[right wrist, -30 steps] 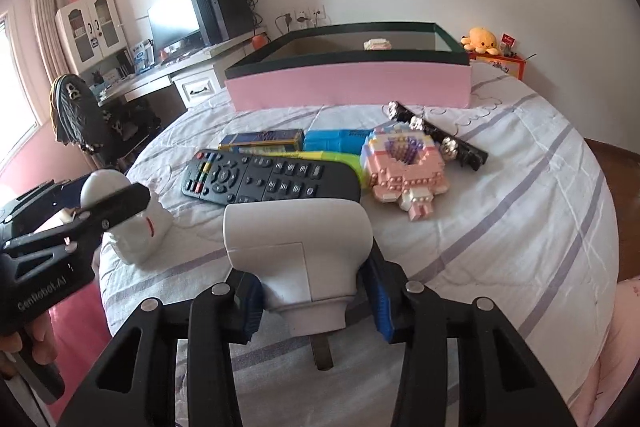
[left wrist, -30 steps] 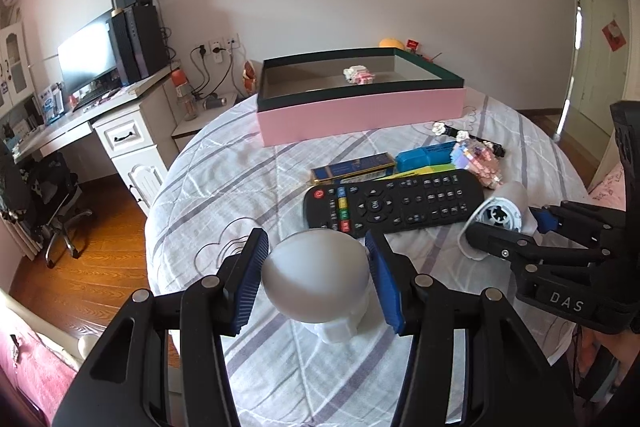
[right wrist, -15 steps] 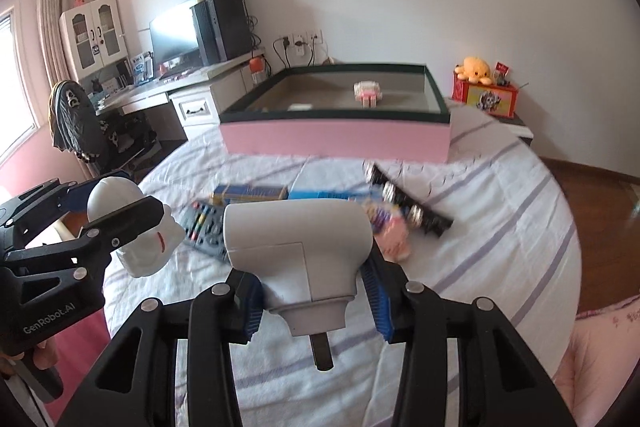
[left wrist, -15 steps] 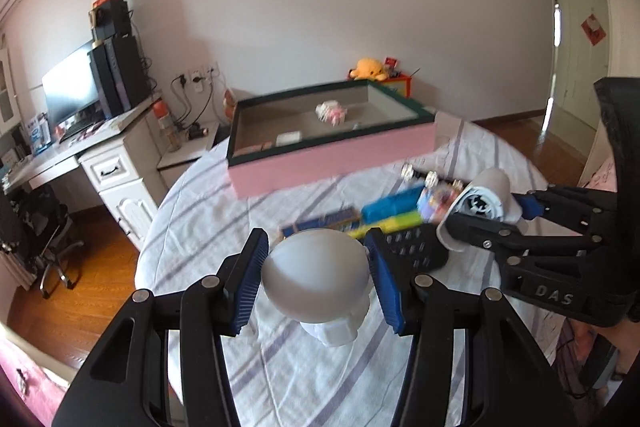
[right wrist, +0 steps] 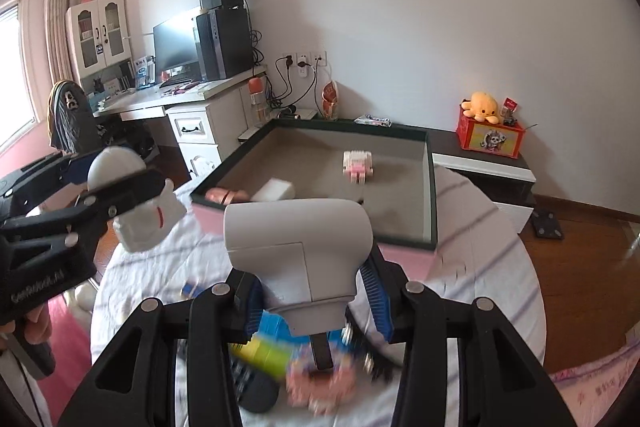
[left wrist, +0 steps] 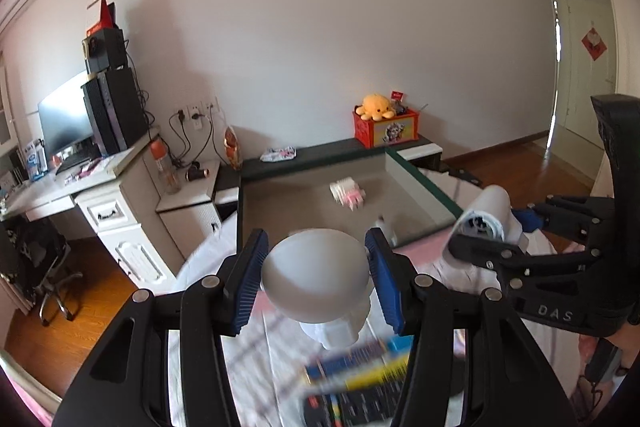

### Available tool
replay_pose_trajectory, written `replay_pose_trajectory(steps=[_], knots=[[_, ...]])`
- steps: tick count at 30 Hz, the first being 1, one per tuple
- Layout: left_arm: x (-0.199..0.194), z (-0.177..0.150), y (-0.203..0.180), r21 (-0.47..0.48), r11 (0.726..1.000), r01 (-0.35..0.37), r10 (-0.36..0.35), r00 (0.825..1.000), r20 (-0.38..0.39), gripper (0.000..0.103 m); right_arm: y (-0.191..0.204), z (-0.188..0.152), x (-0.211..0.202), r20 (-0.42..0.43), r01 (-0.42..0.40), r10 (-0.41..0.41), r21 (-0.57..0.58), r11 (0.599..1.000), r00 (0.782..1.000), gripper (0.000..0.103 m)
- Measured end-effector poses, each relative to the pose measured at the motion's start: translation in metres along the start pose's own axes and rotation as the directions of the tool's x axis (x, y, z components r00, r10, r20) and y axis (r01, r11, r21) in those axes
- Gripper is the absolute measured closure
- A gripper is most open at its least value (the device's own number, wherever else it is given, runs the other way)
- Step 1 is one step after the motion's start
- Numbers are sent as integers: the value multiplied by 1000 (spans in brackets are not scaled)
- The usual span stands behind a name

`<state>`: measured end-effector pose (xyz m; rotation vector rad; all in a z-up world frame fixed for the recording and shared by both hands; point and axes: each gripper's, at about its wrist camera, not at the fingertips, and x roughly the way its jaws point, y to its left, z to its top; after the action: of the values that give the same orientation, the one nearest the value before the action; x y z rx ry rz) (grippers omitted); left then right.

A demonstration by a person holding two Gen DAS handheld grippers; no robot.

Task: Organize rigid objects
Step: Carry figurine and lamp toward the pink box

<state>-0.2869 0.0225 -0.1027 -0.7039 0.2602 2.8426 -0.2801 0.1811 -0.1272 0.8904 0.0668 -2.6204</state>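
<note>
Left wrist view: the left gripper [left wrist: 316,277] has its blue pads clamped on the round white head of a small white figurine [left wrist: 320,279], which hangs clear of the striped tablecloth [left wrist: 276,343] below it. At about 3 o'clock in this view the right gripper [left wrist: 486,227] carries a grey hair dryer [left wrist: 486,217], nozzle end facing the camera. Beyond both, toward 12 o'clock, sits the open pink box [left wrist: 420,183] with a dark green rim; a pink-and-white block toy [left wrist: 347,191] lies on its grey floor. At 6 o'clock, blurred, a black remote control [left wrist: 352,407] and a blue and yellow box [left wrist: 360,367] lie on the cloth. Right wrist view: the right gripper's pads grip the narrow neck of the hair dryer, its barrel lying crosswise above the fingers. The left gripper, with the figurine pinched between its fingers, appears at 9 o'clock, held by a person's hand [right wrist: 34,323] at the lower left edge. The box lies at 12 o'clock; inside it are the block toy, a white rectangular item [right wrist: 276,190] and a pinkish item [right wrist: 226,195] near the front wall. Blurred objects on the cloth at 6 o'clock include a pink block model [right wrist: 320,383]. A desk [right wrist: 172,99] with a monitor stands at 10 o'clock.
</note>
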Motion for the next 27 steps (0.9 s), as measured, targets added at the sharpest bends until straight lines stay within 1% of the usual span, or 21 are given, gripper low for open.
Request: replay_pose_trajectory(steps=[2,4,6,7,9,13,14,16,17,18,19,24,26,27], knots=[[18,16,9,-5,1000,6,-6,1000,-4,51,-7,15,10,-6,-5,5,-5,1000,1000,59],[36,28,18,-5,1000,-5,4,1000,-16,51,-13,30,22,-11,26,-27,-30,999,1000,59],[58,41,27,0,1000,-19,19,999,-34,52,-23,45,37,-30,16,-16,-20,1000,999,59],[72,47,32,5,999,-38,38,998,-44,53,-28,52,45,-37,9,-9,-9,1000,999,59],[92,57,44,-12,999,-53,52,997,-57,58,-34,65,64,-58,34,-35,-26,999,998,59],[132,69,62,-56,998,-40,34,995,-96,59,-45,80,101,-105,38,-41,-28,999,994,59],[145,70,64,-54,998,-44,37,992,-117,59,-46,83,114,-126,56,-62,-49,997,990,59],[166,69,69,-57,997,-52,43,989,-142,60,-51,85,132,-152,64,-72,-54,996,986,59],[182,65,72,-64,997,-49,36,983,-182,60,-53,85,142,-171,62,-70,-53,997,983,59],[192,61,74,-70,996,-48,33,978,-207,63,-57,85,151,-185,63,-71,-51,997,980,59],[200,57,76,-78,996,-45,27,975,-219,63,-59,85,157,-197,71,-81,-57,996,977,59],[220,39,79,-50,997,-57,42,963,-265,62,-75,83,182,-263,84,-89,-30,996,961,59],[223,35,80,-46,997,-64,49,961,-272,62,-80,80,191,-297,107,-113,-36,994,948,59],[223,34,80,-47,997,-64,49,961,-272,62,-83,79,193,-298,111,-114,-29,993,948,59]])
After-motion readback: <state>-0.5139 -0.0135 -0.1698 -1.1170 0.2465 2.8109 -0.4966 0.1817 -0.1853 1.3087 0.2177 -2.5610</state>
